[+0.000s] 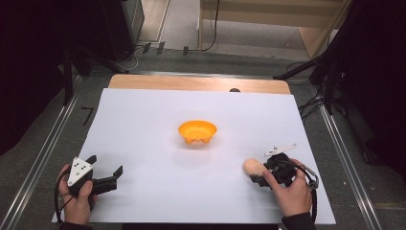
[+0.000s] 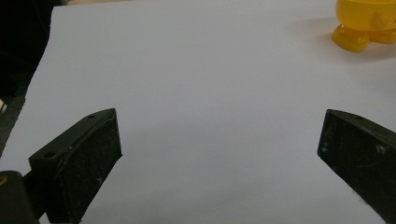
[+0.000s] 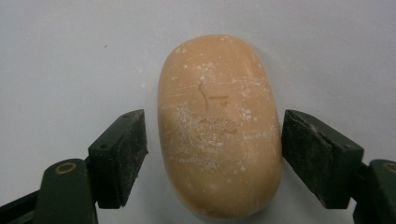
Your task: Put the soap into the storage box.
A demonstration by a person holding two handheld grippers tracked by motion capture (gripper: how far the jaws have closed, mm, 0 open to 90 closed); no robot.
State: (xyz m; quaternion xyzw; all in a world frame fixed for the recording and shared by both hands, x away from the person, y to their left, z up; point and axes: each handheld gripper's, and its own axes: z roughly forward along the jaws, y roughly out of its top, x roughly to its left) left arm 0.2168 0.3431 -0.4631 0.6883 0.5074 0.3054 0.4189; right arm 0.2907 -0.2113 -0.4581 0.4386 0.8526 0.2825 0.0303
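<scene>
To the right of the orange bowl point(image 1: 197, 132), the soap bar point(image 3: 219, 126) lies lengthwise between the right gripper's point(image 3: 212, 158) open, not quite touching jaws.

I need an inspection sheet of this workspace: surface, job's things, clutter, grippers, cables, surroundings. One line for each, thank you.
Surface: white sheet covering a wooden table.
Job's things: tan oval soap bar lying flat; orange bowl at mid-sheet, apart from it.
Clutter: small dark spot at the table's far edge.
Grippers: right gripper straddles the soap bar, narrow gaps at both pads; left gripper wide open over bare sheet.
Cables: black cable trails from the right gripper.
Surroundings: grey floor, dark stands.
</scene>
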